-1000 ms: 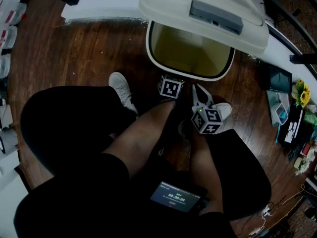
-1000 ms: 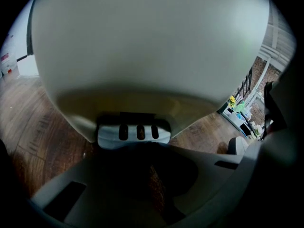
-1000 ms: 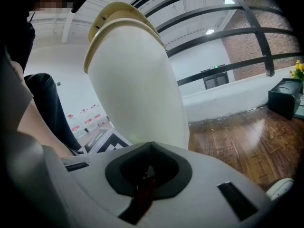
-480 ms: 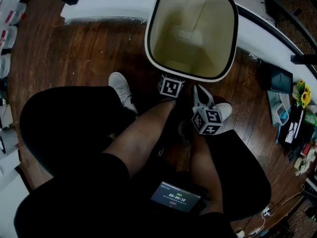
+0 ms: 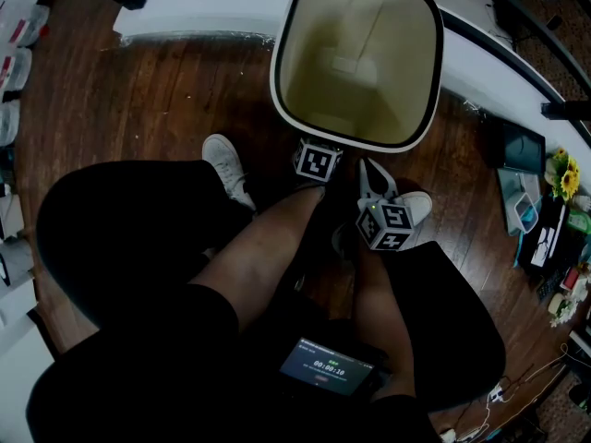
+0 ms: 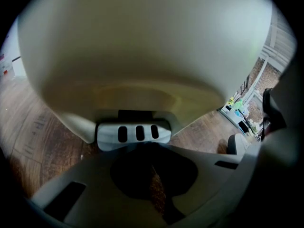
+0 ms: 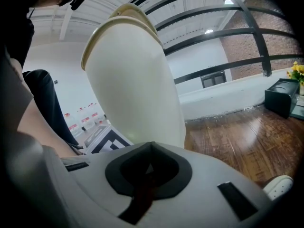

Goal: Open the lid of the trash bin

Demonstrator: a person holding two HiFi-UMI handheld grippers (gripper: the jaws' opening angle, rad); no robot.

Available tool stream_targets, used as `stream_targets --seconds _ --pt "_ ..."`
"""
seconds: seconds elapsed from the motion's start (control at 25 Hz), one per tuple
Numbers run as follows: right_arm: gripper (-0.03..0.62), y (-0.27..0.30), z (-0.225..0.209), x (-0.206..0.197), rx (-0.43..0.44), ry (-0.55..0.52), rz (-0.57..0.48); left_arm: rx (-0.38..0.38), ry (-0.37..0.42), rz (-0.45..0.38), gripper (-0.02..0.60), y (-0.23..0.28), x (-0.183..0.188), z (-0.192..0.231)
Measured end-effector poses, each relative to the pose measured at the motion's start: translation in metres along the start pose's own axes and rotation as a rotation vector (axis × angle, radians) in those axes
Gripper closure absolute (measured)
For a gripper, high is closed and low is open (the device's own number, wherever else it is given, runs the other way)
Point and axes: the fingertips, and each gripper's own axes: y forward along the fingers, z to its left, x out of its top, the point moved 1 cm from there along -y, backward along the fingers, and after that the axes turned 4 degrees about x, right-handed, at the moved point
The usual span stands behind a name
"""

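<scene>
The white trash bin [image 5: 277, 72] stands on the wood floor with its mouth uncovered and its pale inside showing. Its lid [image 7: 137, 12] is swung up behind the rim. My left gripper [image 5: 320, 155] is shut and sits low at the bin's near side. In the left gripper view its tip [image 6: 142, 147] rests at the bin's white foot pedal [image 6: 134, 133], which has three slots. My right gripper [image 5: 380, 212] is shut, holds nothing, and hangs a little to the right, apart from the bin [image 7: 133, 80].
The person's legs and white shoes [image 5: 224, 164] fill the floor below the bin. A screen with a timer [image 5: 328, 369] lies on the lap. A white ledge [image 5: 185, 17] runs behind the bin. A black box [image 7: 281, 95] and yellow flowers [image 5: 563, 175] stand at the right.
The lid, half raised over the bin's mouth a second ago, has swung fully up and back. Both grippers have stayed almost in place.
</scene>
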Motion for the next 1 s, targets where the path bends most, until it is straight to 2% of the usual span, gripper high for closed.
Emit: stream_targets --seconds 1.0 --pt "0.575 0.0018 0.0018 -0.0068 0.011 -0.013 0.018 -0.013 0.032 -0.045 0.569 -0.0025 0.0005 0.0015"
